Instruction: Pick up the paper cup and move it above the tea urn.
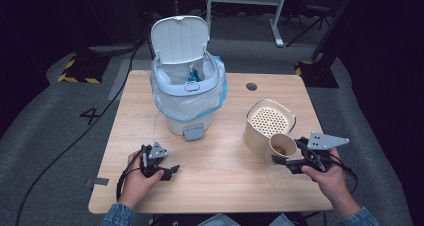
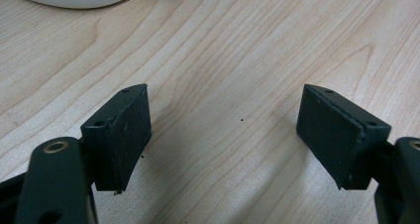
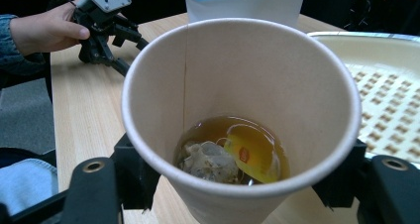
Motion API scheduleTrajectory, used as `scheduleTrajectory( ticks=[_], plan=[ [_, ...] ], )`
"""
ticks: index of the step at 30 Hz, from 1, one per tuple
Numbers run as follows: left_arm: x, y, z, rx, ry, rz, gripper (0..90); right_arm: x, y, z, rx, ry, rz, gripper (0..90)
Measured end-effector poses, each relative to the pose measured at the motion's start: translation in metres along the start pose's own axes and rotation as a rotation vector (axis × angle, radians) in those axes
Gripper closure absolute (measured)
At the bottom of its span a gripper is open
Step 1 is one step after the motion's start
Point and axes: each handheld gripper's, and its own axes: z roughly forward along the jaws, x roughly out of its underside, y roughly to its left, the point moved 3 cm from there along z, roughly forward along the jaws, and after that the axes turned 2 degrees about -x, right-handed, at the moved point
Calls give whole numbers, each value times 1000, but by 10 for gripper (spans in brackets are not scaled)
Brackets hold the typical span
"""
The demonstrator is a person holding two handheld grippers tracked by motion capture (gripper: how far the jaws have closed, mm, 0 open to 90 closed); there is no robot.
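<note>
Right hand-held gripper [image 3: 237, 184] clamps a beige paper cup [image 3: 237, 85] of tea; left hand-held gripper [image 2: 225, 135] rests open on the light wooden bench [image 2: 223, 45].

The paper cup [image 3: 241, 115] is hiding the right gripper's [image 3: 241, 184] pads. Its base is running past the frame edge.

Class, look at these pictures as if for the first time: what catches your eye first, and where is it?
The paper cup, gripped by the right gripper at the table's right side, holds brown tea, a soaked tea bag and its yellow tag. Right behind it stands a cream container with a perforated insert. At the table's far side stands a white bin with its lid up and a blue-edged liner.
</note>
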Motion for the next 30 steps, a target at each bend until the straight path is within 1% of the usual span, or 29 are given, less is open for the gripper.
scheduleTrajectory(
  ticks=[6, 12, 18, 22, 29, 30],
  plan=[
    [0, 0, 0, 0, 0, 0, 216, -18, -7, -10, 10, 3, -11, 331],
    [0, 0, 0, 0, 0, -1, 216, -36, -14, -20, 33, -12, -11, 332],
    [0, 0, 0, 0, 0, -1, 216, -51, -27, -25, 67, -22, -13, 332],
    [0, 0, 0, 0, 0, -1, 216, -62, -36, -27, 84, -46, -15, 332],
    [0, 0, 0, 0, 0, 0, 216, -74, -52, -26, 110, -59, -5, 332],
    [0, 0, 0, 0, 0, -1, 216, -77, -57, -25, 117, -58, -3, 332]
  ],
)
